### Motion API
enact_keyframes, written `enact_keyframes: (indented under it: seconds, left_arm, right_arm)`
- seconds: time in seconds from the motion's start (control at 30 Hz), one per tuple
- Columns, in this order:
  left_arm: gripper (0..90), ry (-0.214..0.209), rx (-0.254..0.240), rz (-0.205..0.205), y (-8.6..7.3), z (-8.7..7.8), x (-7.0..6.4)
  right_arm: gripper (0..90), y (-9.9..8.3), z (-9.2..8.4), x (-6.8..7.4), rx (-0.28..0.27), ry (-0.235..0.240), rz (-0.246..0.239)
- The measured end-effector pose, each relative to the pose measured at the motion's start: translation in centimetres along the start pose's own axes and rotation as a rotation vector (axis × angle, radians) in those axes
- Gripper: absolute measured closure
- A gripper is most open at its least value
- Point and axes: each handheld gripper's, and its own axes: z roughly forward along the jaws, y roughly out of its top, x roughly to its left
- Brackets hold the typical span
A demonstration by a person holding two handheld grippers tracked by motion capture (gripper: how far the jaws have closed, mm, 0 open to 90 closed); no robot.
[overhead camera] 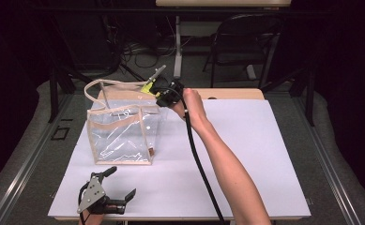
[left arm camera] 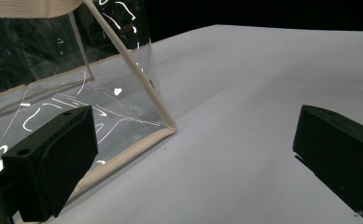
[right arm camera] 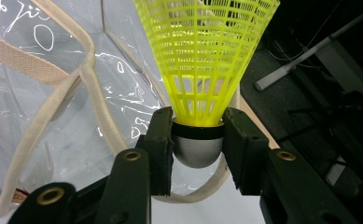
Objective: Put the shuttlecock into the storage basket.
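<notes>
The table (overhead camera: 246,154), covered by a white sheet, fills the middle of the high view; a dark floor and a black chair (overhead camera: 243,40) lie beyond its far edge.

On the left half of the table stands a clear plastic bag (overhead camera: 121,136) with beige trim, upright, its mouth open upward and its beige handles (overhead camera: 106,84) arching over the far side. In the left gripper view the bag's near bottom corner (left arm camera: 170,127) lies between the two jaws and farther off, touching neither.

The person's right forearm (overhead camera: 227,168) reaches from the near edge toward the far side of the bag, with a black cable trailing along it.

The right hand-held gripper (overhead camera: 163,93) hovers just above the bag's far right rim. Its jaws are clenched on the grey rounded base of a yellow shuttlecock (right arm camera: 202,70), whose mesh skirt points away from the gripper, over the bag's handle strap.

The left hand-held gripper (overhead camera: 119,185) rests low at the near left edge of the table, just in front of the bag. Its jaws stand wide apart, released, with nothing between the pads.
</notes>
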Motion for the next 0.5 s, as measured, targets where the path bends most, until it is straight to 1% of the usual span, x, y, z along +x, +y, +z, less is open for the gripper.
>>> enact_keyframes:
  seconds: [0.13,0.2,0.5]
  left_arm:
    - [0.0,0.000,0.000,0.000,0.00,-0.01,0.00]
    - [0.0,0.001,-0.001,-0.002,-0.01,-0.02,0.00]
    - [0.0,0.000,-0.001,0.000,0.00,-0.04,0.02]
  right_arm:
    - [64.5,0.07,0.15,0.05,0.006,0.000,-0.001]
    - [64.4,0.10,0.30,0.08,0.018,-0.003,-0.012]
    - [64.2,0.15,0.48,0.18,0.025,-0.002,-0.022]
